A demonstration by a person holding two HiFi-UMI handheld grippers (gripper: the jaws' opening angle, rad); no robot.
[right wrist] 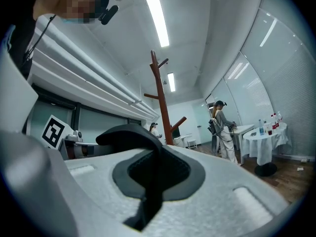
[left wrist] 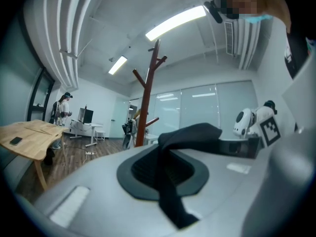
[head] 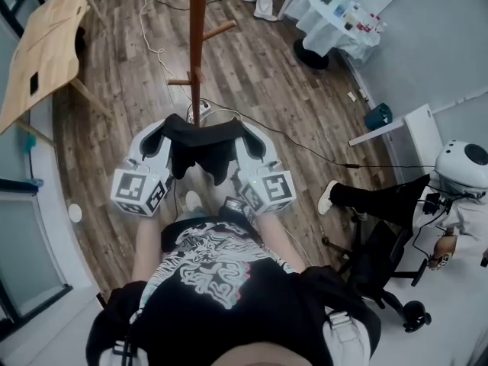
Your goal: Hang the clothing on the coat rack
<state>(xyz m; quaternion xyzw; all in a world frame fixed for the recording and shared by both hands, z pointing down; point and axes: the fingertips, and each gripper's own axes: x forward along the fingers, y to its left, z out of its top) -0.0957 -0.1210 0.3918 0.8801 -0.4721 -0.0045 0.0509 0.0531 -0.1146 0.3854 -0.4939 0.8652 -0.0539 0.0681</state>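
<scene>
Left gripper [head: 162,134]: clamped shut on black garment [head: 200,149].
Right gripper [head: 248,137]: likewise shut, pinching the other edge.
Position: slung between both, on near side of coat rack [head: 197,44].
Risk: thin pinch, so cloth may slip out; sagging middle could miss peg [head: 219,30].

The right gripper [right wrist: 157,154] is seen closed on a black fabric garment [right wrist: 126,132], which is pinched in the seam between the pale grey jaws and arched up and to the left. Beyond it, a tall reddish-brown wooden coat rack [right wrist: 161,102] with angled pegs is seen upright. To the right, a person in light clothing [right wrist: 223,132] is seen standing beside a round tabletop draped in white cloth [right wrist: 264,138], on which small bottles [right wrist: 269,124] are set. Long strip lights [right wrist: 155,16] are mounted overhead.
</scene>
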